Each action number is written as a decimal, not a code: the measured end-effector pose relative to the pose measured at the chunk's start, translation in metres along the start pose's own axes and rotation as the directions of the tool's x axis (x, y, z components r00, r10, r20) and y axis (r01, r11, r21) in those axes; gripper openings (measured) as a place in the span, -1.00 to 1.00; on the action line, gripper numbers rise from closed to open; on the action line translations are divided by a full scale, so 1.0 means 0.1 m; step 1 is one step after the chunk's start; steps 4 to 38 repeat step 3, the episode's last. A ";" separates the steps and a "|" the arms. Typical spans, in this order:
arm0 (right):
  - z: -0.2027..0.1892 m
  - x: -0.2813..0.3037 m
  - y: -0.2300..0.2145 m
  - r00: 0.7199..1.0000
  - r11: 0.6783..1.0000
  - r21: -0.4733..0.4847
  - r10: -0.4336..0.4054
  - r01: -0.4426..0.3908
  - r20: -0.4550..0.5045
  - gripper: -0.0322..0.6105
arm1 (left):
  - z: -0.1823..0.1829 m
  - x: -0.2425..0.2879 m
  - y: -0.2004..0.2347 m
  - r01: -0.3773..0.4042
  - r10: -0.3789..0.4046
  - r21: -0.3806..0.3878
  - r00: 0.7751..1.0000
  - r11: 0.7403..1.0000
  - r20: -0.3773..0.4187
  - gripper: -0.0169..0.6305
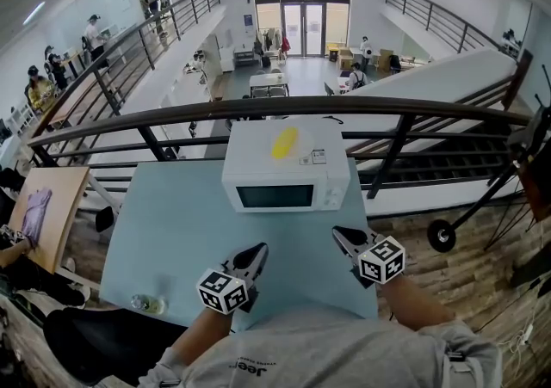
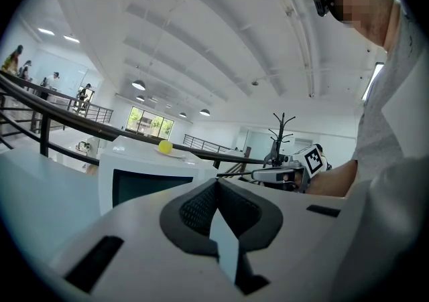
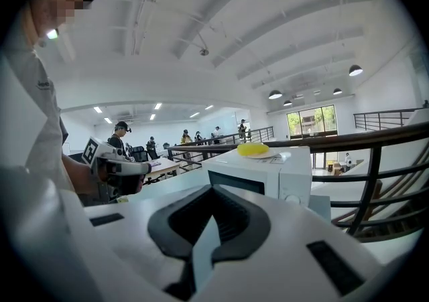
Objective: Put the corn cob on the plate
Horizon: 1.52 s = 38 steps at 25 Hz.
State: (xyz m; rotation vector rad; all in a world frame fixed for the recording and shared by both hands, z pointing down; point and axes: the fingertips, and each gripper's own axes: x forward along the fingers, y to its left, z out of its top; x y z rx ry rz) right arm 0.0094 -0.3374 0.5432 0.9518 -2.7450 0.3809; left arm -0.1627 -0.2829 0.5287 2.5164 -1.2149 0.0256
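Observation:
A yellow corn cob [image 1: 284, 142] lies on a shallow white plate [image 3: 266, 155] on top of a white microwave [image 1: 287, 173]. The left gripper view shows the corn cob [image 2: 165, 147] there too, and so does the right gripper view [image 3: 253, 149]. My left gripper [image 1: 258, 249] hovers over the table's near edge, left of the microwave door, shut with nothing in it. My right gripper [image 1: 341, 234] is held level with it on the right, also shut and empty. Both point toward the microwave, well short of the corn.
The microwave stands at the far side of a pale blue table [image 1: 172, 240], with a dark metal railing [image 1: 284, 107] and a drop right behind it. A small clear bottle [image 1: 148, 303] sits at the table's near left corner. A wooden board [image 1: 52, 206] lies off to the left.

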 end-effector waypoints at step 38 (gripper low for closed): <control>0.01 0.01 -0.01 1.000 1.000 -0.005 0.001 -0.001 -0.002 -0.88 | 0.01 0.02 0.01 -0.001 0.001 0.000 1.000 1.000 0.000 -0.90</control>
